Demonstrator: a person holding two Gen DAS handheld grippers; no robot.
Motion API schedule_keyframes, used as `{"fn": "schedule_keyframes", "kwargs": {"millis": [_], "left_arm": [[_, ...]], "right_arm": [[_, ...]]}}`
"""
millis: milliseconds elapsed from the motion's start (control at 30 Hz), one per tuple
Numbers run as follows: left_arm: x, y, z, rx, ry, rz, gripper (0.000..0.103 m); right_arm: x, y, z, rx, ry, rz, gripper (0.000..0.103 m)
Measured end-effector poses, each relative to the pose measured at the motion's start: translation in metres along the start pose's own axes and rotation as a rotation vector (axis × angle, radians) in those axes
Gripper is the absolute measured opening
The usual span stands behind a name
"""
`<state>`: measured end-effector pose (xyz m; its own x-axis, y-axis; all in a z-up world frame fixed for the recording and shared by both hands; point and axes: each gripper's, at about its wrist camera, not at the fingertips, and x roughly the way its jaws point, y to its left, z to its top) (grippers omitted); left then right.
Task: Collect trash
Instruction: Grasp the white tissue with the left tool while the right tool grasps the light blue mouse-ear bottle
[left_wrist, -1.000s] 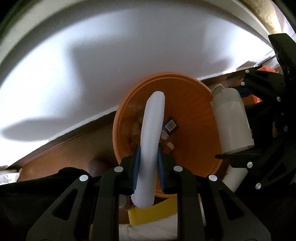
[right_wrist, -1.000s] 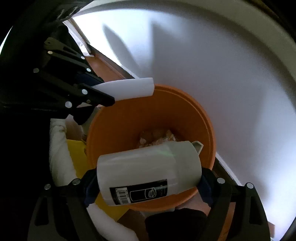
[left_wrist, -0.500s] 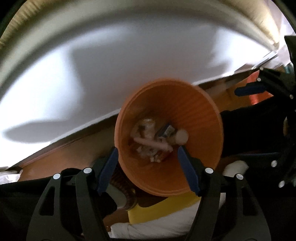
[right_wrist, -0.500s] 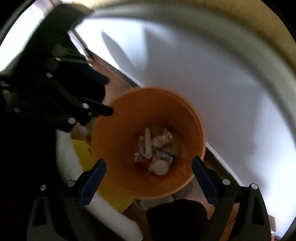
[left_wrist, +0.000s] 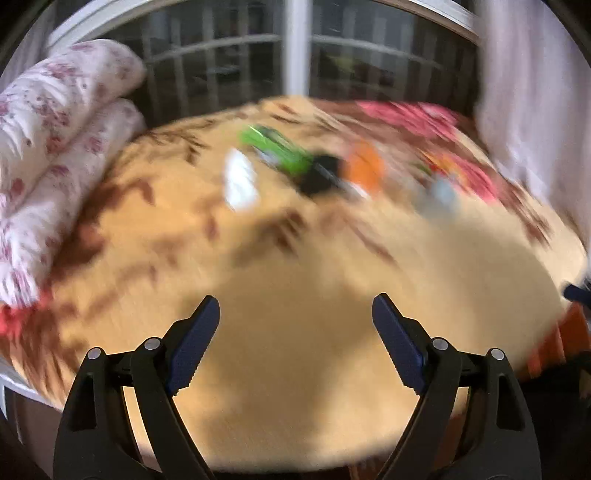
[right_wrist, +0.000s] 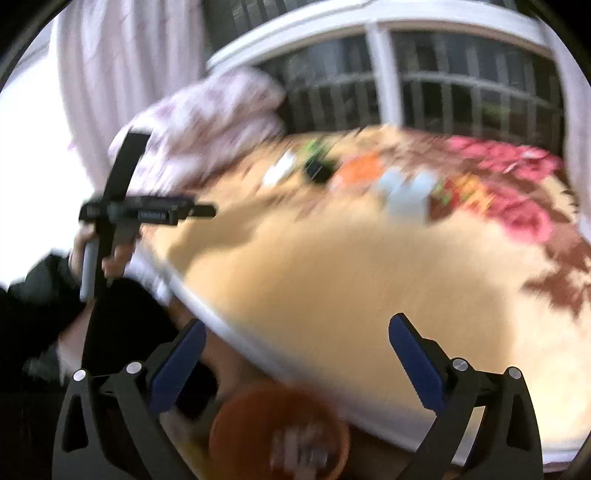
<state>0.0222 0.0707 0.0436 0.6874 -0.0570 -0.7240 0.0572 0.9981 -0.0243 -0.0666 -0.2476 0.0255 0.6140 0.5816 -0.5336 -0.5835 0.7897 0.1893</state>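
Both jaws just opening, nothing between: left gripper (left_wrist: 295, 314), right gripper (right_wrist: 297, 332). I'm steadying view, then choosing nearest scrap (left_wrist: 242, 179) on bed (left_wrist: 295, 369).

Both wrist cameras look obliquely down over the bed (left_wrist: 295, 369), facing the barred window (right_wrist: 461, 88). They share the littered blanket and pillows (left_wrist: 55, 147); the right view also catches the orange bin (right_wrist: 251, 424) below.

A bed (left_wrist: 295, 369) fills the room's middle, covered by a tan blanket (right_wrist: 351, 277) with brown leaves and pink flowers. Flowered pillows (left_wrist: 55, 147) are stacked at its left. Behind stands a barred window (left_wrist: 369, 55) with a white frame, flanked by pale curtains (right_wrist: 129, 66).
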Motion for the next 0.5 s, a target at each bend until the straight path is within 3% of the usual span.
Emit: {"fn": "schedule_keyframes", "kwargs": {"millis": [100, 233, 333, 433, 467, 500], "left_arm": [[0.039, 0.020, 0.044, -0.049, 0.004, 0.067, 0.083], [0.089, 0.024, 0.070, -0.056, 0.054, 0.086, 0.083], [0.126, 0.026, 0.083, -0.034, 0.079, 0.150, 0.083], [0.154, 0.037, 0.092, -0.079, 0.102, 0.165, 0.083], [0.160, 0.040, 0.093, -0.097, 0.107, 0.167, 0.078], [0.165, 0.043, 0.094, -0.116, 0.115, 0.166, 0.058]], "right_arm": [[0.016, -0.017, 0.022, 0.072, -0.107, -0.076, 0.097], [0.032, -0.037, 0.028, 0.155, -0.176, -0.101, 0.097], [0.043, -0.043, 0.020, 0.153, -0.174, -0.121, 0.097], [0.051, -0.043, 0.020, 0.136, -0.141, -0.109, 0.097], [0.053, -0.042, 0.020, 0.131, -0.138, -0.098, 0.097], [0.056, -0.043, 0.019, 0.127, -0.135, -0.091, 0.097]]}}
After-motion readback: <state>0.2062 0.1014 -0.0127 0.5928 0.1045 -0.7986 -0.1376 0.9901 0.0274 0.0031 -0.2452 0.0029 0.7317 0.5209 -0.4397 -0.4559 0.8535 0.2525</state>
